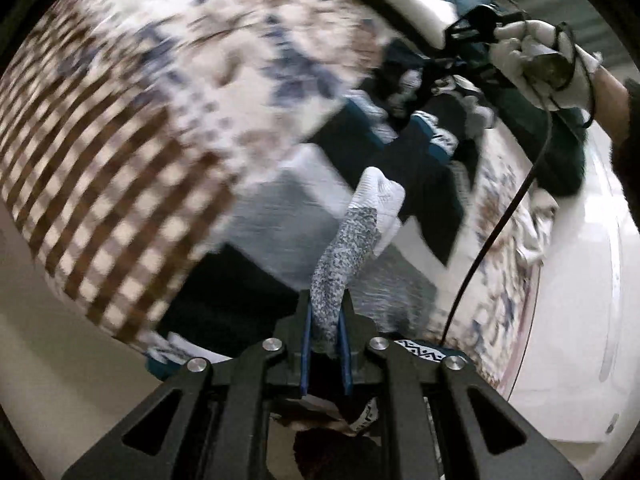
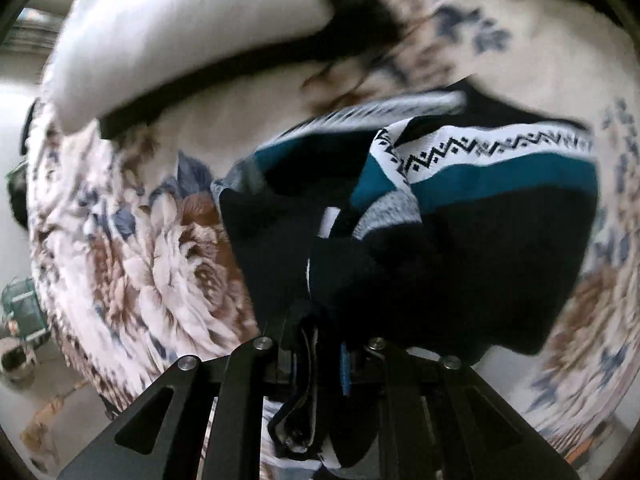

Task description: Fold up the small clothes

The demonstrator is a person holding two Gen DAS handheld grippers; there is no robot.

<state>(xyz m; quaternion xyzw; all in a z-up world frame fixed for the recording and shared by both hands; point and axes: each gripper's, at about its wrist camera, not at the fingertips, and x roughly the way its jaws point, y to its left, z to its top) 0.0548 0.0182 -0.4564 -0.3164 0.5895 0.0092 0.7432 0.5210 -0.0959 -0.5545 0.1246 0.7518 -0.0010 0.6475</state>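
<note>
My left gripper (image 1: 326, 312) is shut on a speckled grey sock with a white toe (image 1: 348, 240), which sticks up and forward from the jaws. Beyond it a dark garment with teal and white patterned bands (image 1: 416, 148) hangs over the bed. My right gripper (image 2: 324, 340) is shut on that dark garment (image 2: 460, 248), whose black body, teal stripe and white zigzag band (image 2: 492, 144) fill the right wrist view. In the left wrist view the right gripper (image 1: 472, 28) shows at upper right, held by a white-gloved hand (image 1: 544, 60). Both views are motion-blurred.
A floral bedspread (image 2: 160, 248) with a brown checked border (image 1: 100, 184) covers the bed. A white pillow (image 2: 180, 32) lies at the far side. More folded grey and dark cloth (image 1: 276, 208) lies on the bed. A black cable (image 1: 500, 220) hangs from the right gripper.
</note>
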